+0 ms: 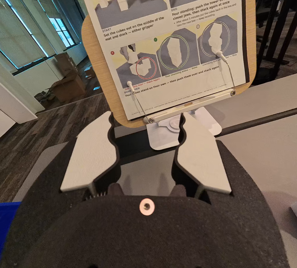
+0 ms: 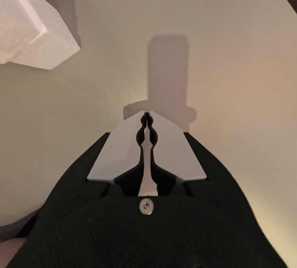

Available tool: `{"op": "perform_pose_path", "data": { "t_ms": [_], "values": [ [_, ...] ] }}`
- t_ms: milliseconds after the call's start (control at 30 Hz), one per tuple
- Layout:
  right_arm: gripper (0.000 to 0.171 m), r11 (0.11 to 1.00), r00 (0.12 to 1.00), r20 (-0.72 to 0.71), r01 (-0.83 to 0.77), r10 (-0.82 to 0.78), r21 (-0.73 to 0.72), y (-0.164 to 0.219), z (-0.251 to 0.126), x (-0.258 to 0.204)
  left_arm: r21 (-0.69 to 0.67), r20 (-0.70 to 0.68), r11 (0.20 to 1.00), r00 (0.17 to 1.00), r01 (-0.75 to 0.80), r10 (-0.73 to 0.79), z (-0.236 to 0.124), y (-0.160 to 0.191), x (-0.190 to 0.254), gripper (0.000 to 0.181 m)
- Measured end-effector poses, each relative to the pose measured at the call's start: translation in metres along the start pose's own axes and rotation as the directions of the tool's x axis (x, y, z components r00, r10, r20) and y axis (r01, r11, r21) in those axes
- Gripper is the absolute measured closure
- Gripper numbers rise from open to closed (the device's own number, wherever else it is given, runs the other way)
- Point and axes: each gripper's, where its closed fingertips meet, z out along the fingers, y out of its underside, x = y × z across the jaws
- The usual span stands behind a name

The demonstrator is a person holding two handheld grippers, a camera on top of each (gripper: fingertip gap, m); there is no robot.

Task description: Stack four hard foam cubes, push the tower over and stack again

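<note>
In the right wrist view my right gripper (image 2: 147, 112) is shut with nothing between its pads. It points down at the pale mat (image 2: 209, 51). White foam cubes (image 2: 32, 27) stand stacked at the upper left, well apart from the fingertips; how many there are I cannot tell. In the left wrist view my left gripper (image 1: 147, 113) is open and empty. It is held up above the table and faces an instruction sheet on a stand (image 1: 168, 43). No cube shows in that view.
The stand's white base (image 1: 160, 138) sits on the grey table (image 1: 257, 155) just beyond my left fingertips. A blue box edge (image 1: 8, 221) shows at the lower left. Cardboard boxes (image 1: 69, 86) lie on the floor far left.
</note>
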Motion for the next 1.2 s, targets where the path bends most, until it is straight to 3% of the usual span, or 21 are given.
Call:
{"op": "perform_pose_path", "data": {
  "t_ms": [233,467,567,933,1200],
  "values": [
    [0.17,0.996,0.991,-0.098,0.088,-0.086,0.019,-0.051,-0.012,-0.043,-0.018,-0.008,1.0,1.0,0.026,-0.026,0.001,0.004,-0.007,0.104],
    [0.17,0.929,0.947,-0.167,0.305,-0.274,0.208,-0.113,-0.035,-0.114,-0.029,0.01,0.999,0.999,0.035,-0.035,0.001,0.007,-0.018,0.104],
    [0.17,0.914,0.928,-0.238,0.34,-0.288,0.219,-0.116,-0.052,-0.117,-0.04,0.026,0.998,0.999,0.042,-0.041,-0.003,0.008,-0.033,0.102],
    [0.17,0.905,0.961,-0.183,0.259,-0.207,0.338,-0.102,-0.088,-0.09,-0.021,0.019,0.981,0.982,0.191,-0.19,-0.057,-0.004,-0.096,0.106],
    [0.153,0.868,0.96,-0.179,0.271,-0.214,0.416,-0.099,-0.11,-0.091,0.088,-0.037,0.995,0.998,0.049,-0.045,-0.151,-0.054,-0.065,0.114]
  ]
}}
